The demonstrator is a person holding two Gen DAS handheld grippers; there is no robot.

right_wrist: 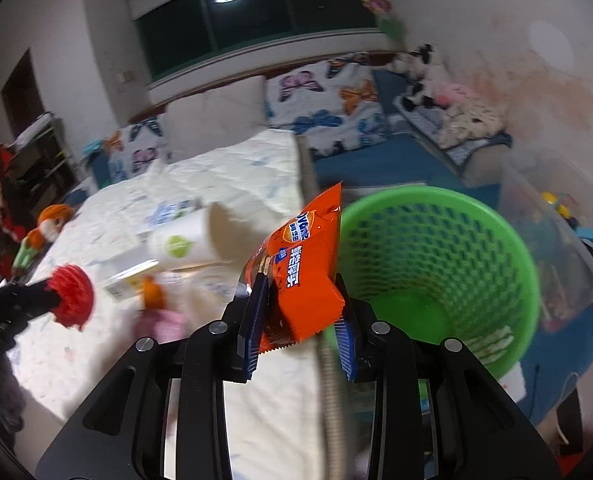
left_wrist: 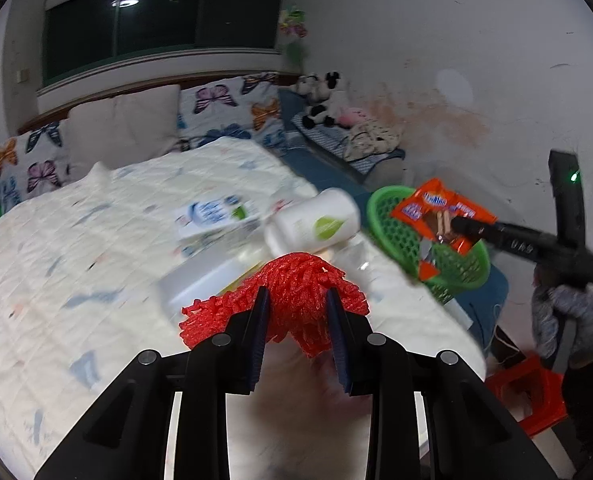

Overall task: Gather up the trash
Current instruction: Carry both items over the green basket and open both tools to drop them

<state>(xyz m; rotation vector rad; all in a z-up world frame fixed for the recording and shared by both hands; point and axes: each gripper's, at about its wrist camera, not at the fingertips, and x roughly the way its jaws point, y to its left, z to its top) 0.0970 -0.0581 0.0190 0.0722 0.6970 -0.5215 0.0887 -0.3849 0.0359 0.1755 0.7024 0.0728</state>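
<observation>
My left gripper [left_wrist: 296, 300] is shut on a red foam fruit net [left_wrist: 296, 280] and holds it above the white quilted bed [left_wrist: 76, 240]. My right gripper [right_wrist: 302, 298] is shut on an orange snack wrapper [right_wrist: 306, 272] and holds it up just left of the green mesh waste basket [right_wrist: 448, 248]. In the left wrist view the right gripper [left_wrist: 452, 226] holds the wrapper [left_wrist: 436, 208] over the basket [left_wrist: 456, 264]. In the right wrist view the left gripper [right_wrist: 62, 300] with the red net [right_wrist: 72, 298] shows at the left.
A white paper cup [left_wrist: 316, 222], a blue-white carton [left_wrist: 212, 216] and a white box [left_wrist: 200, 280] lie on the bed. Butterfly pillows [left_wrist: 232, 108] and plush toys [left_wrist: 324, 100] are at the back. A red stool [left_wrist: 532, 396] stands on the floor.
</observation>
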